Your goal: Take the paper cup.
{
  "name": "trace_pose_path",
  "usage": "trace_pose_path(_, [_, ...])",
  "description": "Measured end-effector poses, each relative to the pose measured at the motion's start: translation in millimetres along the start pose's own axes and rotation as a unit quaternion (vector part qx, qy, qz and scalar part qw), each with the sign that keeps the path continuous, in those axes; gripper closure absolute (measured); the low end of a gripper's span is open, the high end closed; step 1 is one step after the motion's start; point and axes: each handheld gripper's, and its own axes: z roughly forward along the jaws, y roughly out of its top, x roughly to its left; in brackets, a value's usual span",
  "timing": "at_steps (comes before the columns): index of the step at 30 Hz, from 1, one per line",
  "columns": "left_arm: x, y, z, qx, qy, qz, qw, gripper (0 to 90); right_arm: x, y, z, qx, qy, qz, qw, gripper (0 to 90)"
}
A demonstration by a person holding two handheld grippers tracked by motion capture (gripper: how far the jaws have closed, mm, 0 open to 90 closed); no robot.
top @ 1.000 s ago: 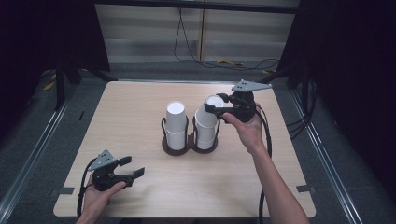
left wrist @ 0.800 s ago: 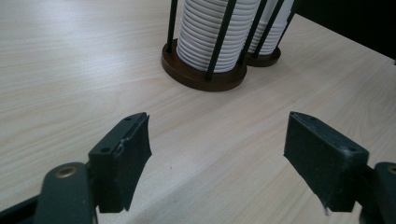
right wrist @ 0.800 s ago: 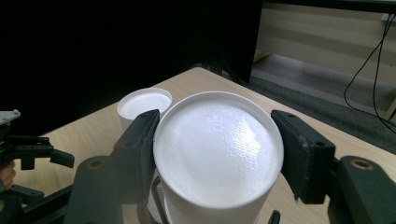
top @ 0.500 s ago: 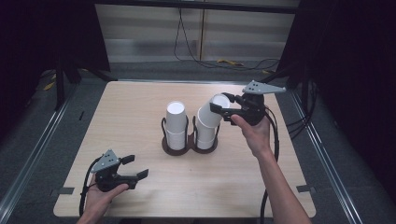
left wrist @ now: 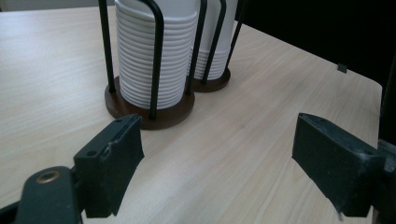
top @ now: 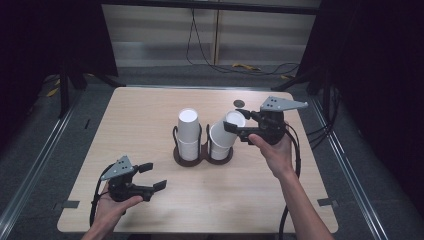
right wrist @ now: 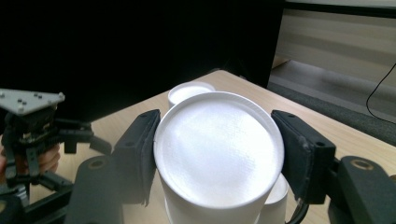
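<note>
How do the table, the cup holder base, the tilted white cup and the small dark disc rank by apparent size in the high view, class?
1. table
2. cup holder base
3. tilted white cup, held by the right gripper; close to the base in apparent size, so this order is unsure
4. small dark disc

The right gripper (top: pixel 231 125) is held above the table's far right part, pointing left across it, its jaws pressed on either side of a white cup (right wrist: pixel 218 154) that tilts between them; the right hand (top: pixel 274 150) grasps the gripper's body from below, with the forearm running back to the bottom edge of the high view. The left gripper (top: pixel 154 176) sits low over the near left part, pointing right, its jaws spread wide with nothing between them, gripped by the left hand (top: pixel 114 202) at the bottom edge.
</note>
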Motion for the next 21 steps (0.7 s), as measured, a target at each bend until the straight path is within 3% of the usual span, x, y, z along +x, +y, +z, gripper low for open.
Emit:
trace_pose_path(4, [-2.7,13.0,3.2,-0.004,-0.002,0.011,0.9999,17.9,3.8,-4.4,-2.2,0.005,0.012,-0.015,0.9998,35.8])
trace_pose_path(7, [-7.9,23.7,8.0,-0.009,-0.006,0.028,0.9995,18.7,3.6,-9.7,-4.1,0.004,0.024,-0.008,0.9997,35.8])
trace_pose_path(14, [-14.6,37.5,22.3,-0.018,-0.027,0.031,0.999,18.7,7.5,-25.5,2.5,0.018,0.04,-0.007,0.999,35.8])
trace_pose_path(21, [-19.2,49.1,35.7,-0.013,-0.042,0.051,0.9977,18.0,11.1,-42.1,13.1,0.026,0.064,0.004,0.9976,35.9])
